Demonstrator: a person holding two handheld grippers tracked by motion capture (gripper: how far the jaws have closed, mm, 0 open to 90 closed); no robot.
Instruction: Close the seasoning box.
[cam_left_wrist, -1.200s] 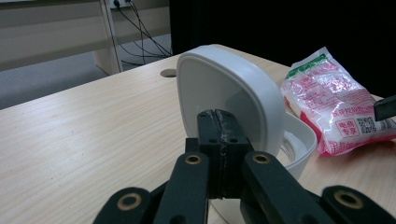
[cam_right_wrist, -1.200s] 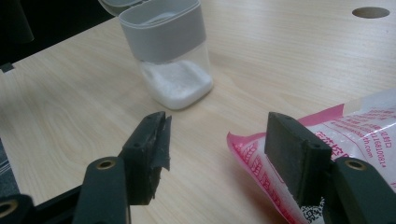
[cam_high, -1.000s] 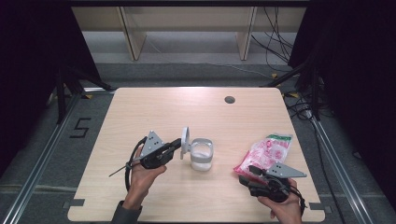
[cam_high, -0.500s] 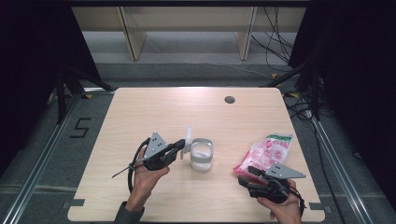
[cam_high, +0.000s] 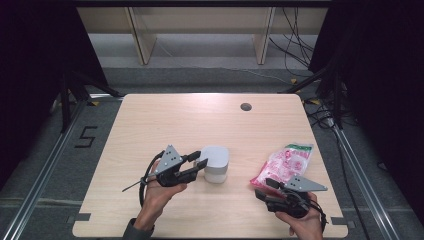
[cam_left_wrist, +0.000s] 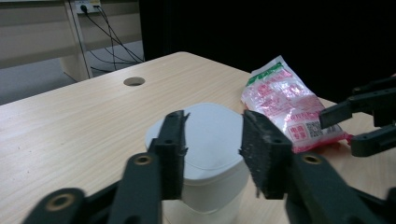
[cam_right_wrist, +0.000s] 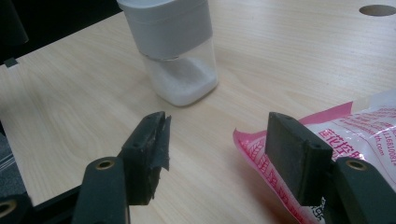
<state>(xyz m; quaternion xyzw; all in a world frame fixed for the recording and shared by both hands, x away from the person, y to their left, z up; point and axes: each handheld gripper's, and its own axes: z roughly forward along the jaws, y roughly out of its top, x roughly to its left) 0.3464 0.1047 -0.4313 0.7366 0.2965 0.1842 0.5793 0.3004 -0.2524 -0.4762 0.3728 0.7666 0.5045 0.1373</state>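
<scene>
**A:** What stands on the table (cam_high: 150, 130)?

**B:** A pale wooden table with a small round hole (cam_high: 245, 106) near its far edge. Near the middle sits a small clear container (cam_high: 216, 164) with rounded corners and a white lid (cam_left_wrist: 205, 135), which lies closed on top. The right gripper view shows a low layer of white granules (cam_right_wrist: 184, 79) at the bottom of it; the rest looks unfilled.

**A:** And the other thing?

**B:** A pink and white plastic packet (cam_high: 282, 164) lies flat toward the right side of the table, well apart from the container. It has a green strip at its far end. Red characters run across it, and a small square code shows near one corner in the left gripper view, but nothing on it can be read.

**A:** Where are the grippers?

**B:** The left gripper (cam_high: 200, 161) is level with the container's lid, just to its left. Its jaws have just been opening; they stand apart, and no pad presses on the lid. The right gripper (cam_high: 266, 186) rests at the near end of the packet. Its jaws are apart too: one pad sits over the packet's pink edge, the other over bare wood, without squeezing it.
</scene>
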